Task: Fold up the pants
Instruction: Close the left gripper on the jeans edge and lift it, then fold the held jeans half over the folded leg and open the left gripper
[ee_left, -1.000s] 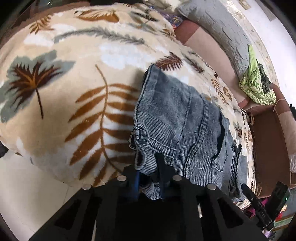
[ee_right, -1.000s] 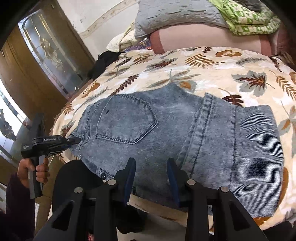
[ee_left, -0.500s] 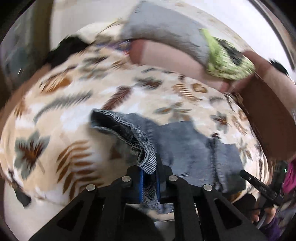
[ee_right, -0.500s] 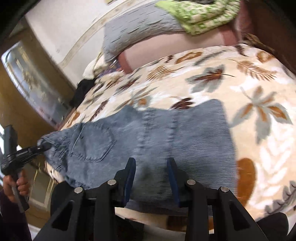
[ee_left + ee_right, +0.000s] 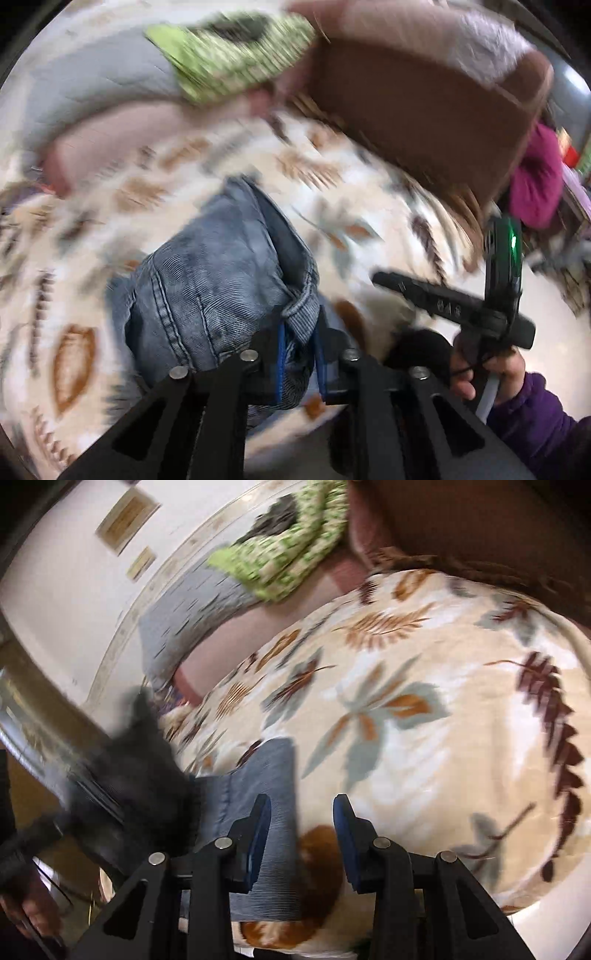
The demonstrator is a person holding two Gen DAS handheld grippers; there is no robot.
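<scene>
The left gripper (image 5: 299, 363) is pinched on the waistband of the pants (image 5: 218, 280), with the denim bunched between its blue pads (image 5: 281, 365) and spilling up and away from them. From the left wrist view the jeans rise in a thick lifted fold just beyond the fingertips, seams and belt loop facing the camera, the inner dark lining showing along the far edge of the fold. The cloth sits mostly left of centre and reaches toward the middle of the bed.

In the right wrist view the right gripper (image 5: 301, 836) stands spread, nothing between its pads (image 5: 258, 834). A flat grey-blue piece of the pants (image 5: 266, 812) lies under and just beyond its left finger, running back toward the camera below the finger; the right finger stands over bare blanket. A dark blurred shape covers the left part of that denim, too smeared to identify.

The pants rest on a cream leaf-print blanket (image 5: 424, 738) that covers the bed. In the left wrist view the right gripper (image 5: 450, 306) appears to the right of the jeans, held by a hand (image 5: 491, 373) in a purple sleeve, apart from the cloth.

Farther back lie a grey pillow (image 5: 184, 620) and a green patterned cloth (image 5: 288, 557), with a brown headboard (image 5: 417, 99) to the right. Both views are motion-blurred.
</scene>
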